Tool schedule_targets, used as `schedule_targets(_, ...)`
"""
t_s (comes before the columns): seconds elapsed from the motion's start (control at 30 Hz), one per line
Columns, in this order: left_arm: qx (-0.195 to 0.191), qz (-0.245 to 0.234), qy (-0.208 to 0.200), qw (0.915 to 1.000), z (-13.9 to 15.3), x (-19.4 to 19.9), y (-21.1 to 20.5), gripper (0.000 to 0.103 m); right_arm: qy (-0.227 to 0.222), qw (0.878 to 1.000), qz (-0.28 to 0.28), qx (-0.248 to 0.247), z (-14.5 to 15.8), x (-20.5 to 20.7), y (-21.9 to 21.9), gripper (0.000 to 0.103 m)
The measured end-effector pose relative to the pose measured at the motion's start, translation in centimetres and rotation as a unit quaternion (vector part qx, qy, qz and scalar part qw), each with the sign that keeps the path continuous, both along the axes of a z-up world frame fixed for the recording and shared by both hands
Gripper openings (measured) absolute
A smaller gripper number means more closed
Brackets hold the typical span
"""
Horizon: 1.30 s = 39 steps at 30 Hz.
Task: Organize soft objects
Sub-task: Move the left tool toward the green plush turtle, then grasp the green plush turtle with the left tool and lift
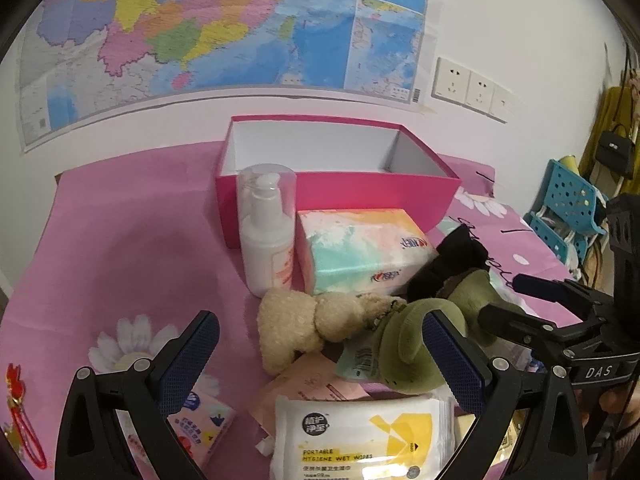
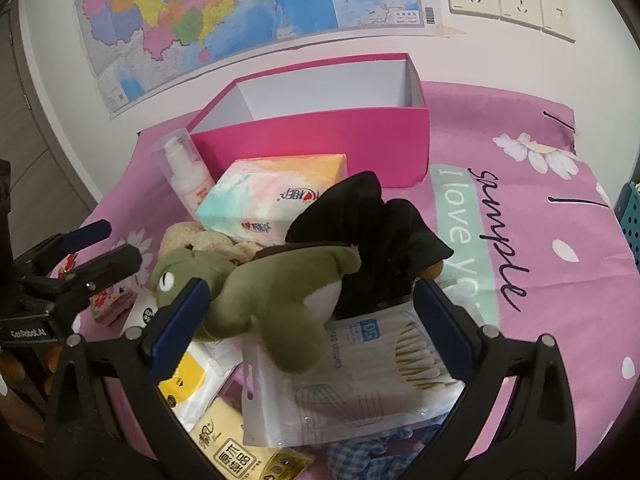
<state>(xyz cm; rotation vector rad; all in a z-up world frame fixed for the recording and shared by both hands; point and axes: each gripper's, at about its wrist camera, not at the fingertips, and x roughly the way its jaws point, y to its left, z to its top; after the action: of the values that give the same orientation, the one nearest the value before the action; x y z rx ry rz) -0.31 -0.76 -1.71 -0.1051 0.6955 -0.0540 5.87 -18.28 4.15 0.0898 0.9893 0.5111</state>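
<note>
in the left wrist view the left gripper (image 1: 320, 360) is wide open and holds nothing, above the cream plush (image 1: 304, 332) and green turtle plush (image 1: 420, 340) lying before the pink box (image 1: 336, 196). in the right wrist view the right gripper (image 2: 310, 320) is wide open around the green turtle plush (image 2: 264, 292), without clamping it

Hot-pink box (image 1: 336, 196); olive-green plush (image 2: 276, 280) (white belly); pink daisy-print cloth (image 1: 132, 256).
</note>
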Motion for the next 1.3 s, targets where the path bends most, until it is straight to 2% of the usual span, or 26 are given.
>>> schedule_targets(0.2,0.001,-0.017,0.006,0.9998,-0.4,-0.1,-0.7,0.102,0.009,1.000,0.009,0.009,-0.3,0.0,0.3,0.096)
schedule_targets(0.33,-0.004,-0.027,0.016,0.9995,-0.6,0.1,-0.9,0.099,0.017,1.000,0.015,0.020,-0.5,0.1,0.4,0.089)
schedule_targets(0.57,-0.016,-0.046,0.034,0.9982,-1.2,0.5,-1.1,0.091,0.031,0.999,0.016,0.035,-0.8,1.0,0.2,0.089)
schedule_targets(0.67,-0.033,-0.060,0.041,0.9968,-1.4,0.6,-1.1,0.089,0.052,0.997,0.020,0.048,-1.4,1.9,0.1,0.089)
schedule_targets(0.83,-0.060,-0.094,0.063,0.9918,-1.9,0.8,-1.5,0.078,0.071,0.994,0.037,0.071,-2.0,2.4,0.2,0.088)
schedule_targets(0.87,-0.069,-0.104,0.069,0.9898,-2.0,1.0,-1.6,0.074,0.073,0.993,0.040,0.078,-2.1,2.3,0.1,0.086)
schedule_targets(0.93,-0.084,-0.118,0.079,0.9864,-2.3,1.2,-1.8,0.067,0.077,0.991,0.051,0.094,-2.1,2.1,0.1,0.073)
schedule_targets(1.03,-0.105,-0.136,0.086,0.9813,-2.5,1.3,-2.1,0.052,0.059,0.994,0.054,0.079,-1.6,1.5,0.2,0.067)
schedule_targets(1.3,-0.101,-0.145,0.076,0.9812,-1.5,0.6,-2.5,0.051,0.022,0.997,0.050,0.061,0.0,-0.4,0.5,0.062)
